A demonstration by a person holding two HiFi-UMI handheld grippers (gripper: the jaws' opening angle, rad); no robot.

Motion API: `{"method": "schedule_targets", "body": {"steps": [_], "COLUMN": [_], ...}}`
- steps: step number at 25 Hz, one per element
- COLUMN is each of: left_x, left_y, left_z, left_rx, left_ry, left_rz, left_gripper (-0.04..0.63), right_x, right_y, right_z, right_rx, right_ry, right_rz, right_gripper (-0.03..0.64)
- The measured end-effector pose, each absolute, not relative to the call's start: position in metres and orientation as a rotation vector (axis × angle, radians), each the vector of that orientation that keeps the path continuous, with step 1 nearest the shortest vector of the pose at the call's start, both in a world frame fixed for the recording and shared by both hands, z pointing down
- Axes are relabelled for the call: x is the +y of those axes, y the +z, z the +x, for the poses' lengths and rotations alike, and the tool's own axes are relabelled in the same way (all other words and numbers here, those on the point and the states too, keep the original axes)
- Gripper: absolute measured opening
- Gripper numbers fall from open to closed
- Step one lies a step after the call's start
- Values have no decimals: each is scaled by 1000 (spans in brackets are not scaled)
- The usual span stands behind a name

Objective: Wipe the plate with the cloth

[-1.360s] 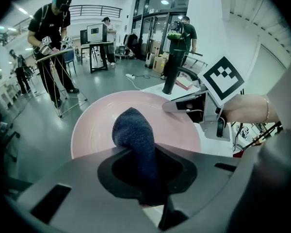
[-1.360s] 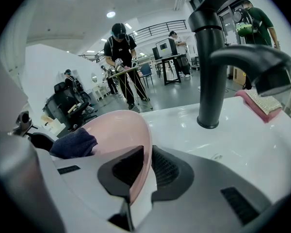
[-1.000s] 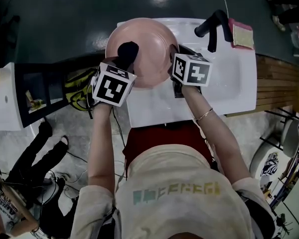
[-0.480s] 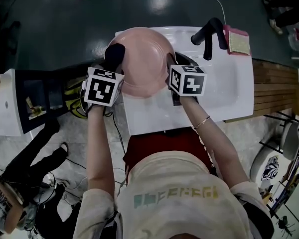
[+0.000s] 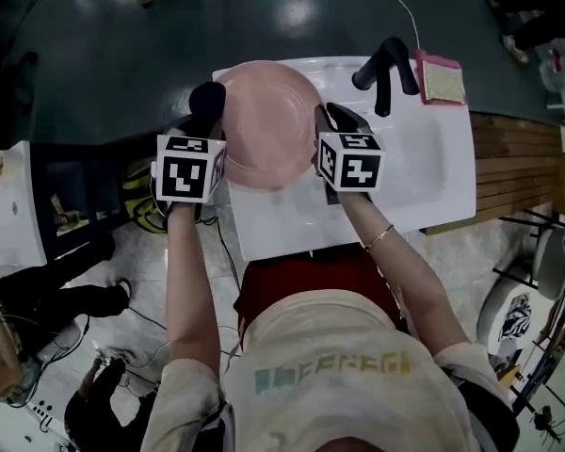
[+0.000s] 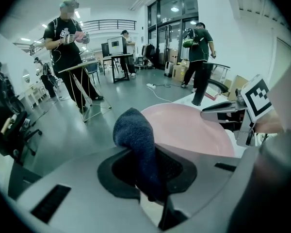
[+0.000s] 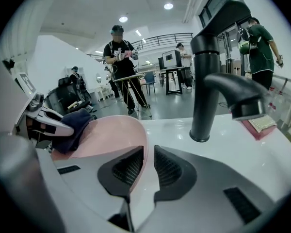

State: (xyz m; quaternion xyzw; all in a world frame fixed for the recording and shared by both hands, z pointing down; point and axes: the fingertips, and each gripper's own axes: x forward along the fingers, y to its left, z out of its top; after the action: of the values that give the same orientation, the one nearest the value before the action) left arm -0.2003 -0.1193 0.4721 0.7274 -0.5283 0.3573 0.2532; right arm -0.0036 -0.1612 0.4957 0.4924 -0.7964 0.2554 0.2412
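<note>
A pink plate point(image 5: 268, 121) is held tilted over the white sink point(image 5: 433, 168). My right gripper point(image 5: 325, 125) is shut on the plate's right rim point(image 7: 144, 154), which stands edge-on between its pads. My left gripper point(image 5: 205, 106) is shut on a dark blue cloth point(image 6: 136, 144), whose bunched end point(image 5: 207, 97) sticks up at the plate's left edge. In the right gripper view the cloth point(image 7: 72, 127) lies against the plate's point(image 7: 111, 135) far left side. In the left gripper view the plate point(image 6: 194, 130) fills the space behind the cloth, with the right gripper point(image 6: 230, 113) at its far side.
A black faucet point(image 5: 386, 64) stands at the sink's back edge, close to the right gripper. A pink sponge point(image 5: 440, 80) lies on the rim to its right. A dark shelf unit point(image 5: 66, 196) stands to the left. People stand in the room beyond point(image 6: 70, 42).
The left gripper with the cloth has slid from the plate's middle out to its left edge. The right gripper and the plate have stayed nearly still.
</note>
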Motion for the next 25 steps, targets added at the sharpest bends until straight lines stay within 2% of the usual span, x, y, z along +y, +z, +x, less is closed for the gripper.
{"method": "schedule_targets", "body": {"steps": [15,25], "left_x": [-133,-124], "left_y": [433,383], "left_z": [-195,-193], "left_rx": [-1610,-1756], "left_ry": [810,509], "left_rz": [2054,2210], "left_gripper": [80,80], "right_x": [-156,-135], "right_y": [460,389], "right_z": [6,-7], "right_rx": [-2233,-2450], "right_ry": [541,443], "right_rz": [1423,1480], "right_gripper": [63,63]}}
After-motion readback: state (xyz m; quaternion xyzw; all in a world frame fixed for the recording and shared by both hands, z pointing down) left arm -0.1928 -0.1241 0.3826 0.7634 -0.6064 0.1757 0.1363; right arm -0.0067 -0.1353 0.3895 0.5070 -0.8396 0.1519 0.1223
